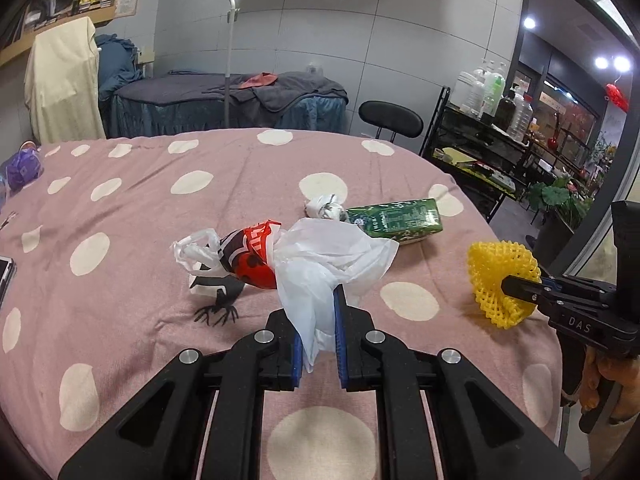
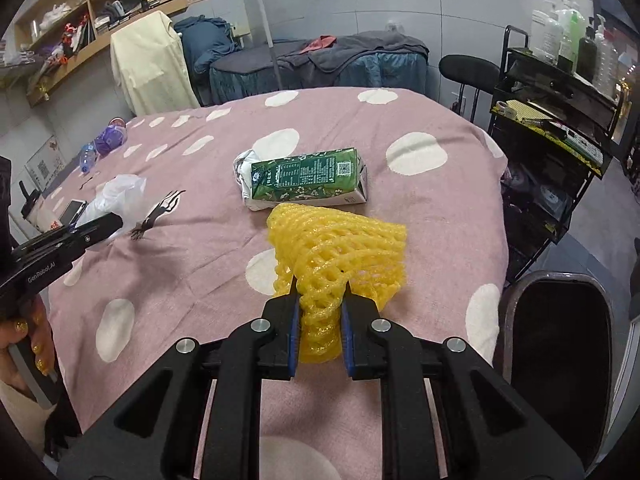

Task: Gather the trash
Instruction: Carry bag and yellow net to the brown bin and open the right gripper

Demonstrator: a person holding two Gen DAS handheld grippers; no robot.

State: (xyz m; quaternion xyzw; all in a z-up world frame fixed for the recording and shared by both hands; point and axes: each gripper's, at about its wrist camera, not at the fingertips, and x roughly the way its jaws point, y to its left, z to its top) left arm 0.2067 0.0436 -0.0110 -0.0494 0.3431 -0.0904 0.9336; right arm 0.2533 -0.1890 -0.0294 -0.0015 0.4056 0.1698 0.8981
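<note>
My left gripper (image 1: 318, 312) is shut on a white plastic bag (image 1: 328, 256) with red and black print, lying on the pink spotted bedcover (image 1: 140, 208). My right gripper (image 2: 320, 300) is shut on a yellow foam fruit net (image 2: 340, 248); the net also shows in the left wrist view (image 1: 496, 276), just above the cover's right part. A green drink carton (image 2: 308, 180) lies on its side beyond both, with a crumpled white paper wad (image 1: 326, 206) against its left end. In the right wrist view the bag (image 2: 120, 196) and the left gripper (image 2: 116, 224) are at the left.
A black bin (image 2: 560, 344) stands off the bed's right edge. A purple bottle (image 2: 110, 138), a clear bottle (image 2: 87, 157), a phone (image 2: 72, 210) and a cup (image 2: 38, 212) lie on the left side. A black rack (image 2: 552, 132) with bottles and a stool (image 2: 468, 68) stand at the right.
</note>
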